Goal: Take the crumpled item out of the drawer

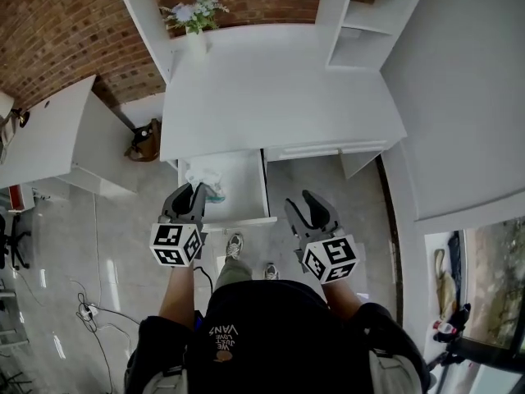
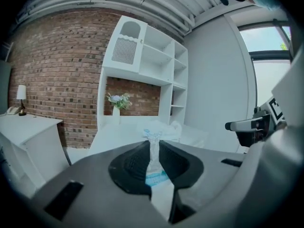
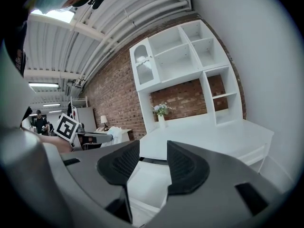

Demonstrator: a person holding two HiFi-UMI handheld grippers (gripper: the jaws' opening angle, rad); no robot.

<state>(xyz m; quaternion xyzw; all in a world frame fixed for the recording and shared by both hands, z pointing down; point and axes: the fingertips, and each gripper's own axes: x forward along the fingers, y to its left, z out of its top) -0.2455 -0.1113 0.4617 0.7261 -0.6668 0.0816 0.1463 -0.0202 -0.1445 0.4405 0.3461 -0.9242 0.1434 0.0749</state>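
The crumpled item (image 1: 204, 180) is a wad of clear and white plastic with a blue patch. My left gripper (image 1: 197, 190) is shut on it and holds it above the open white drawer (image 1: 244, 190) of the desk. In the left gripper view the plastic (image 2: 154, 152) is pinched between the dark pads and bunches out beyond the tips. My right gripper (image 1: 299, 200) hovers in front of the desk, right of the drawer, jaws open and empty. In the right gripper view nothing lies between its pads (image 3: 119, 163), and the left gripper (image 3: 95, 137) with the white wad shows at the left.
The white desk top (image 1: 271, 89) carries a vase of flowers (image 1: 195, 23) at the back left and a shelf unit (image 1: 373, 19) at the back right. A lower white cabinet (image 1: 61, 134) stands to the left. A second, shut drawer front (image 1: 324, 148) is right of the open one.
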